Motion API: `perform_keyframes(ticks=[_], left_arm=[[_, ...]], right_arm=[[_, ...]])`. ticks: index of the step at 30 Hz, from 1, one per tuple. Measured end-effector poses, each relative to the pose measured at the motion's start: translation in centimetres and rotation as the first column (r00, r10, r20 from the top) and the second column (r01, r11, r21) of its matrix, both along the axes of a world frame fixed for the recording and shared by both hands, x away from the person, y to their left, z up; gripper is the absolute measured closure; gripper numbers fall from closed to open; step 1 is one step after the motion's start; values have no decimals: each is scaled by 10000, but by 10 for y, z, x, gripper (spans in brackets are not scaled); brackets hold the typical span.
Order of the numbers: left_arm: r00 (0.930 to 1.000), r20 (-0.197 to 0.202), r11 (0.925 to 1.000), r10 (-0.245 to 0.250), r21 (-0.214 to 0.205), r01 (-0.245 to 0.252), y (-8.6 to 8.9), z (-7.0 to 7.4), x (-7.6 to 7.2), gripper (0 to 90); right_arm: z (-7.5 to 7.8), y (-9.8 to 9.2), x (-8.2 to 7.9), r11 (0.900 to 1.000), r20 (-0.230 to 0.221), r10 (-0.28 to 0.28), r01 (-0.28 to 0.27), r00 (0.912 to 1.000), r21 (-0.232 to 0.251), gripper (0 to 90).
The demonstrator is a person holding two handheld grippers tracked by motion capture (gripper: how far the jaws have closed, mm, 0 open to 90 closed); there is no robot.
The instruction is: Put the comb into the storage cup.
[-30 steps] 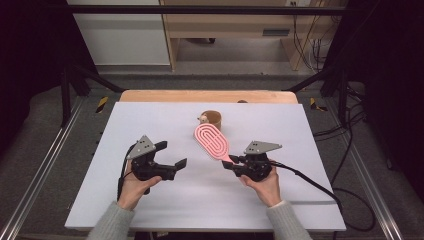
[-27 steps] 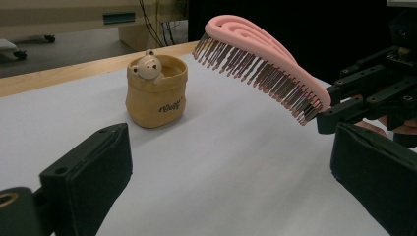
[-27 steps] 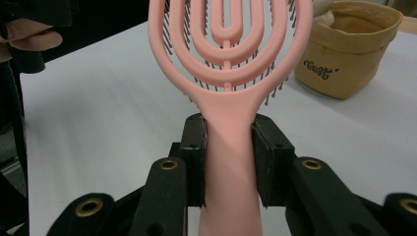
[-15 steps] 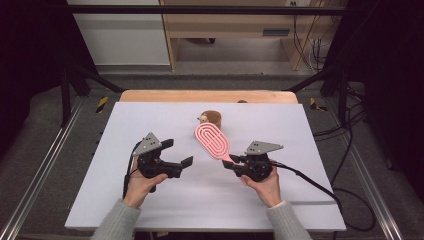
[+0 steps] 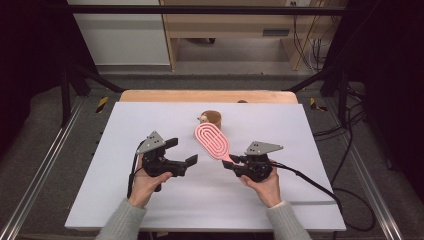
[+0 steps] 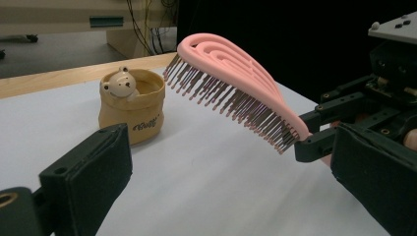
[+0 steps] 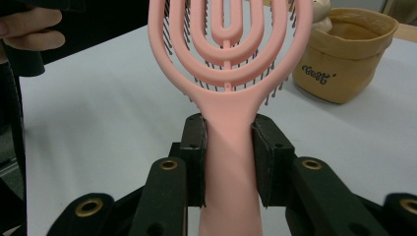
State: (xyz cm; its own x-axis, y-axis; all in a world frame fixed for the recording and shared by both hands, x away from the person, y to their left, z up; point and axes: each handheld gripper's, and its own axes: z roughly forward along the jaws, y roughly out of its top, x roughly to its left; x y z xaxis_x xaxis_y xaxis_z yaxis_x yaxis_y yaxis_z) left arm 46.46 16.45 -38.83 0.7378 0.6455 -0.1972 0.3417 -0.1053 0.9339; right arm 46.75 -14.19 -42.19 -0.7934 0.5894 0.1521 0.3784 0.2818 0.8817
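Left gripper [image 5: 181, 152] at the left of the high view, low over the white table [image 5: 125, 195], jaws spread wide with nothing between them, aimed toward the middle. In the left gripper view, 2 black pads [image 6: 86, 172] gaping apart, bare table between. Just beyond their reach, slightly right and ahead — the pink hairbrush [image 5: 214, 142], lifted off the table, bristles down, back up. Long axis running diagonally in the high view: broad oval head toward the far-left, narrow handle toward the near-right, ending in the right gripper [image 5: 231, 163]. Right gripper clamped narrow on that handle; in the right gripper view both pads pressed flat against the handle's sides just below the head, hairbrush [image 7: 230, 73] standing straight out along the jaws. Seen from the left gripper view, the brush [image 6: 231, 93] slanting up and away from the other gripper [image 6: 319, 132], head free in the air, well within a short reach. Behind the brush head, farther back on the table, a small tan pot with a bear figure [image 5: 211, 119], apart from both tools. Likely hinge of any coming move: head end nearer the left gripper, handle end already taken — so a handover or a second grip would probably mean closing rightward across the head's short width, not along its length.
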Motion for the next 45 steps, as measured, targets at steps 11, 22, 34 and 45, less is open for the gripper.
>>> perform_keyframes(ticks=[11, 22, 34, 45], left_arm=[[9998, -141, 9999, -102, -57, 101, -11, 0, 1, 18], [9995, -265, 9998, -186, -59, 185, -18, -2, 3, 17], [9985, -492, 9996, -233, -140, 226, -23, -4, 6, 17], [9975, -678, 9985, -196, -519, 161, -30, -5, 8, 17]], right_arm=[[1, 0, -1, 10000, 81, -3, 2, 10000, 26, 700], [1, -1, -1, 10000, 138, -2, 2, 9999, 43, 700], [2, -1, -1, 10000, 147, 30, -32, 9999, 92, 700], [2, -1, -2, 9999, 243, 37, -40, 9997, 132, 700]])
